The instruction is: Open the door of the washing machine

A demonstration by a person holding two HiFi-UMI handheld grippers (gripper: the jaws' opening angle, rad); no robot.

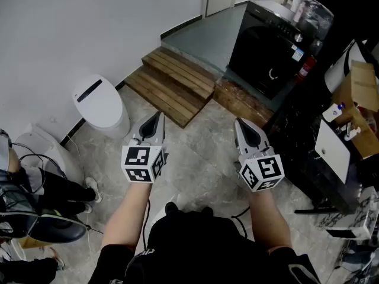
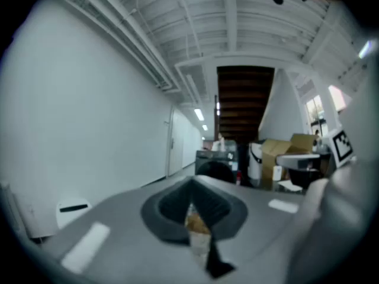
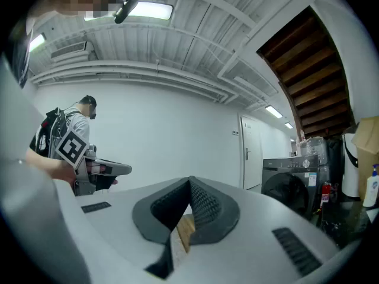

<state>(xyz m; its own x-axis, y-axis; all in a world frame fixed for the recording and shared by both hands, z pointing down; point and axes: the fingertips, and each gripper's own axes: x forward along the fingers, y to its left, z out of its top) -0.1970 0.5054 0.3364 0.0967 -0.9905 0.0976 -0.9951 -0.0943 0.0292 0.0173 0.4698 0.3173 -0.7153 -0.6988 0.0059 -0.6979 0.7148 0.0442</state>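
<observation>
Left claw [image 1: 157, 118]: clenched, jaws pressed together with nothing between them, held about level over the marbled floor [image 1: 201, 158]. Right claw [image 1: 243, 126]: likewise clenched and empty, alongside the left one and apart from it. Both point forward toward the wooden steps [image 1: 172, 81]. Washing machine [image 1: 266, 43]: dark cabinet, upright, long axis vertical. It stands at the right edge of the raised grey platform [image 1: 201, 34], beyond the steps and well apart from both claws. Its front faces back toward the claws and the steps, with a control strip along the top. Round door [image 1: 271, 70]: shut, lying flush in the front. Red fire extinguisher [image 1: 305, 68]: upright, just beside the machine's right side. Clear wrapped bundle [image 1: 311, 10]: on the machine's top, contents not readable. Cardboard box [image 1: 362, 81]: flaps open, at the right edge of the floor, contents unclear. White toilet [image 1: 100, 105]: against the left wall, lid down.
</observation>
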